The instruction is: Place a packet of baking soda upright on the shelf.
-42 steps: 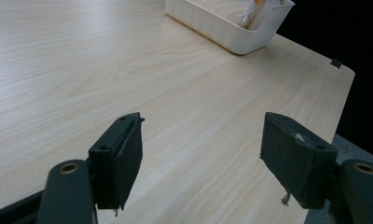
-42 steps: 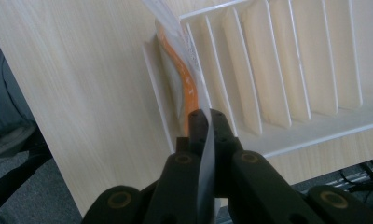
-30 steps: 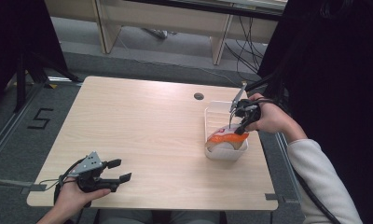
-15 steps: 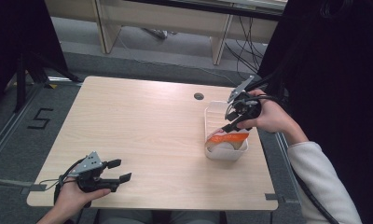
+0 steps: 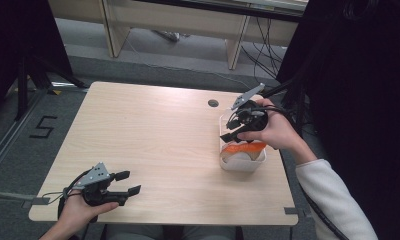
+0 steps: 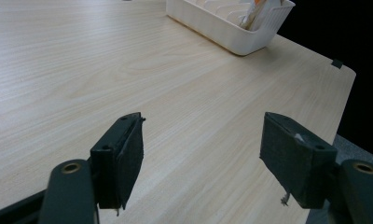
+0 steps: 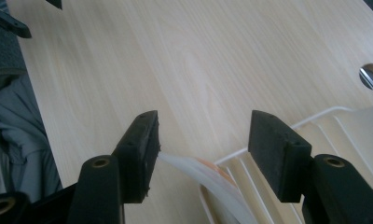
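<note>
Our right tongs (image 5: 231, 129) hang released over the white rack (image 5: 241, 162) at the tabletop's (image 5: 153, 135) right edge, having risen clear of the orange-rimmed dish (image 5: 244, 148) standing in its slots a second ago; a placement looks finished. Our left tongs (image 5: 127, 183) rest spread wide and empty near the front-left corner.

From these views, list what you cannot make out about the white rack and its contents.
- High view: the right tongs and hand hide the white rack's far half.
- Left gripper view: the top edge cuts off the rack; its contents are too small to tell.
- Right gripper view: the orange item is mostly hidden behind the rim.
</note>
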The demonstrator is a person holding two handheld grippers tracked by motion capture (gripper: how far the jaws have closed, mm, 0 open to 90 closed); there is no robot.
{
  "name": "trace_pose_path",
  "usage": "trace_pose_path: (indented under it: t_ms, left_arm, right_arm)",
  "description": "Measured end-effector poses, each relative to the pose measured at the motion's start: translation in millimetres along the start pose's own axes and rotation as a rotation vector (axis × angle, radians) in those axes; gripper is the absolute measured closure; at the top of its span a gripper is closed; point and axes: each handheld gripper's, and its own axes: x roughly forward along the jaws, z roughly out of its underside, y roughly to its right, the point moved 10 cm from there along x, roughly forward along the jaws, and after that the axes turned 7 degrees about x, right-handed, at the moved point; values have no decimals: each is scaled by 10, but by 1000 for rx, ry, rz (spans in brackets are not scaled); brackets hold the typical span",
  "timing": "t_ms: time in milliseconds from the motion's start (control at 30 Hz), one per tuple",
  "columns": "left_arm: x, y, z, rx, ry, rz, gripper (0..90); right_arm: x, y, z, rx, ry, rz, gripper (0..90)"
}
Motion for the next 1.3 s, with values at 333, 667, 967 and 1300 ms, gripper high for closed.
trace_pose_path:
  t_ms: [333, 667, 967, 1300]
  left_arm:
    - [-3, 3, 5, -24, -2, -10, 291]
    - [-3, 0, 3, -8, -2, -5, 290]
    - [-1, -5, 2, -2, 0, -1, 287]
    - [-1, -5, 3, -3, 0, 0, 288]
  right_arm:
    - [234, -273, -88, 61, 84, -57, 453]
    - [484, -448, -53, 23, 107, -37, 453]
    - [720, -586, 6, -33, 149, -3, 452]
    - [930, -799, 116, -68, 112, -65, 450]
